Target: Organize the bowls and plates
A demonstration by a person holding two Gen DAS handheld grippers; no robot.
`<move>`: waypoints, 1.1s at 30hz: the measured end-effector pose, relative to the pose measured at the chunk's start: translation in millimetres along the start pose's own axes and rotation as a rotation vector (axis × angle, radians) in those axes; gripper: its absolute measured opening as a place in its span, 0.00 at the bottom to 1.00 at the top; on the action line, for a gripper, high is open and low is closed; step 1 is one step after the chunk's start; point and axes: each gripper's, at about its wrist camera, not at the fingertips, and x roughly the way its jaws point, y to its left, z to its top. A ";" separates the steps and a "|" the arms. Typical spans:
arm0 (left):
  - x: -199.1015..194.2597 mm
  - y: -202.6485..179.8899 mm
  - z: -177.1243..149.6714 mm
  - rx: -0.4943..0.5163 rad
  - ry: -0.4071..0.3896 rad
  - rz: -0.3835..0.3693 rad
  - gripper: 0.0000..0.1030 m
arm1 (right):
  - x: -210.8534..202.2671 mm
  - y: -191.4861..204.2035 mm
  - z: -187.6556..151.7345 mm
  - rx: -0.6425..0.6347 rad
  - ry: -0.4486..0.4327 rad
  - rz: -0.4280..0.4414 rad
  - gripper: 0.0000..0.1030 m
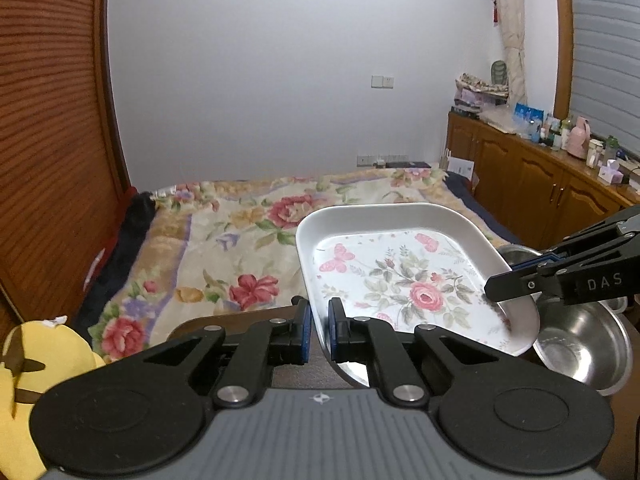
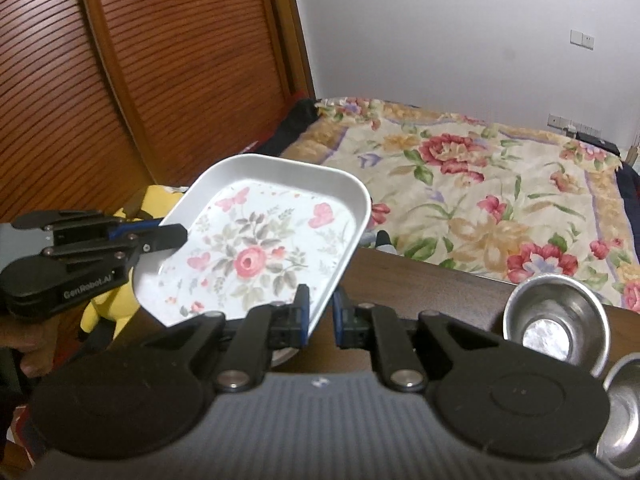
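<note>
Both the right hand-held gripper (image 2: 320,312) and left hand-held gripper (image 2: 176,236) clasp the floral plate's (image 2: 256,248) rim.

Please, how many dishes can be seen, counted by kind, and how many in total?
Floral plate: 1, held at its rim by the left claw and the right claw.
Steel bowls: 2, the near steel bowl and the far steel bowl, both on the table.
Total: 3.

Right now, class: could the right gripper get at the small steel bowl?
Probably not yet: the right gripper is shut on the plate. The bowl sits unobstructed beside it.
</note>
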 end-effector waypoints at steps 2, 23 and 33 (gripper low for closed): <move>-9.7 -3.2 -1.1 0.006 -0.009 0.003 0.10 | -7.7 2.2 -4.2 -0.003 -0.010 0.001 0.13; -79.5 -31.7 -37.1 0.043 -0.042 0.011 0.10 | -57.0 21.1 -60.5 -0.010 -0.035 0.007 0.13; -84.5 -41.2 -65.3 0.042 -0.005 -0.013 0.11 | -64.4 21.5 -85.2 0.005 -0.008 0.018 0.13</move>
